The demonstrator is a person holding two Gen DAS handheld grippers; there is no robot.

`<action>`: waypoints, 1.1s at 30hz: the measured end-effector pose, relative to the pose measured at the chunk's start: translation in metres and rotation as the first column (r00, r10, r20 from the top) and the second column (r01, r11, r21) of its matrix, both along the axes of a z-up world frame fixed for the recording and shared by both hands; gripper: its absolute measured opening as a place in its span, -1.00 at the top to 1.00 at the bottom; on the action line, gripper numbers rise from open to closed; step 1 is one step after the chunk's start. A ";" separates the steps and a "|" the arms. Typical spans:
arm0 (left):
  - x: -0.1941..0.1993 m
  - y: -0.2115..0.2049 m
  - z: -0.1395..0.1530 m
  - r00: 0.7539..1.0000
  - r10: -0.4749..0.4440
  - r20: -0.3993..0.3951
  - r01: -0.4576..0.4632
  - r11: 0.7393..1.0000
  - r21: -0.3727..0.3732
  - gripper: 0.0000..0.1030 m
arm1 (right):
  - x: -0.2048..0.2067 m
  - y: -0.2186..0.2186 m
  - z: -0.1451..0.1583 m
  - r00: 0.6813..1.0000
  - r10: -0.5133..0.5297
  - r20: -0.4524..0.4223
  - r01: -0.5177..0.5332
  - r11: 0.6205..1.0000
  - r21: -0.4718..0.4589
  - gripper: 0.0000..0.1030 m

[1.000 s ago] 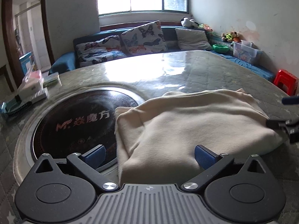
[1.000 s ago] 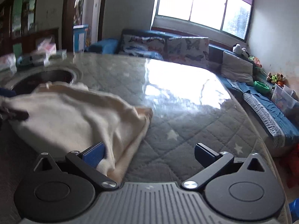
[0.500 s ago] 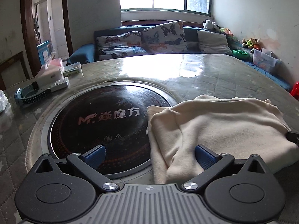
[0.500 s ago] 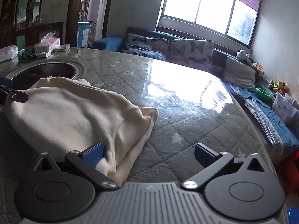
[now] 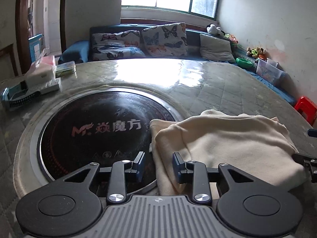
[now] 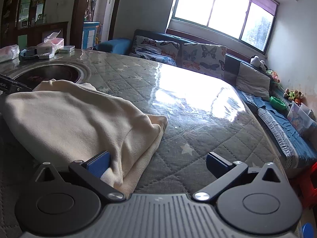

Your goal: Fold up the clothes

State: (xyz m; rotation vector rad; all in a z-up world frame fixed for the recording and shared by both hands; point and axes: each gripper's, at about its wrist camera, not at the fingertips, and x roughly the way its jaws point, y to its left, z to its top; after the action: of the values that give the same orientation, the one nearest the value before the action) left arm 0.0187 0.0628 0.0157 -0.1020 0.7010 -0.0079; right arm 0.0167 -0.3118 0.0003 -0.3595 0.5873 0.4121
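A cream garment (image 5: 227, 144) lies folded in a thick bundle on the quilted round table; it also shows in the right wrist view (image 6: 75, 123). My left gripper (image 5: 157, 164) sits at the bundle's left edge, its jaws narrowed to a small gap around the edge of the cloth, with space still showing between the pads. My right gripper (image 6: 158, 163) is wide open at the bundle's right end, its left finger (image 6: 99, 163) touching the cloth. Each gripper's tip shows at the edge of the other's view.
A black round hotplate (image 5: 95, 130) is set in the table, partly under the garment. Tissue packs, boxes and a brush (image 5: 35, 79) lie at the far left. A sofa with butterfly cushions (image 5: 142, 41) stands behind. A red stool (image 5: 306, 109) stands at the right.
My left gripper's jaws have closed from wide open to a narrow gap at the garment's left edge. Both views pulled back slightly. The garment has settled flatter.
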 end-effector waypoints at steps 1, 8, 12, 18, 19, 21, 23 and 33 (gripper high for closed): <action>0.002 -0.001 0.000 1.000 -0.006 0.004 0.006 1.000 -0.001 0.38 | 0.000 0.000 0.000 1.000 0.001 0.000 -0.001 1.000 -0.001 -1.00; 0.016 -0.009 -0.002 0.999 -0.046 0.017 0.045 0.998 0.036 0.79 | 0.001 0.003 0.000 1.000 0.009 0.008 -0.009 1.000 -0.019 -1.00; 0.013 -0.015 0.000 0.997 -0.040 0.070 0.033 0.993 0.109 0.91 | 0.000 0.005 0.000 1.000 0.020 0.018 -0.019 0.999 -0.034 -1.00; 0.018 -0.018 -0.010 0.997 -0.039 0.064 0.028 0.986 0.165 0.90 | 0.002 0.005 0.001 1.000 0.024 0.006 -0.024 0.999 -0.027 -1.00; 0.018 -0.018 -0.009 0.997 -0.040 0.061 0.030 0.987 0.157 0.89 | 0.003 0.005 0.003 1.000 0.024 0.001 -0.024 0.999 -0.024 -1.00; 0.020 -0.017 -0.005 0.998 -0.034 0.056 0.026 0.989 0.143 0.82 | 0.007 0.004 0.008 1.000 0.021 -0.002 -0.021 1.000 -0.014 -1.00; 0.021 -0.015 0.000 0.998 -0.028 0.057 0.020 0.991 0.133 0.82 | 0.015 0.004 0.015 1.000 0.013 0.004 -0.013 1.000 0.003 -1.00; 0.036 -0.041 0.008 0.990 -0.130 0.061 0.120 0.983 0.142 0.82 | 0.079 0.022 0.002 0.999 -0.041 -0.007 0.041 0.996 -0.076 -0.96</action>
State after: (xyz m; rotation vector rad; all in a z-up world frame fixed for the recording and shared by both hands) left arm 0.0545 0.0222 0.0235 0.0745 0.6353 -0.0829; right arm 0.0956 -0.2899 0.0024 -0.4174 0.6185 0.3528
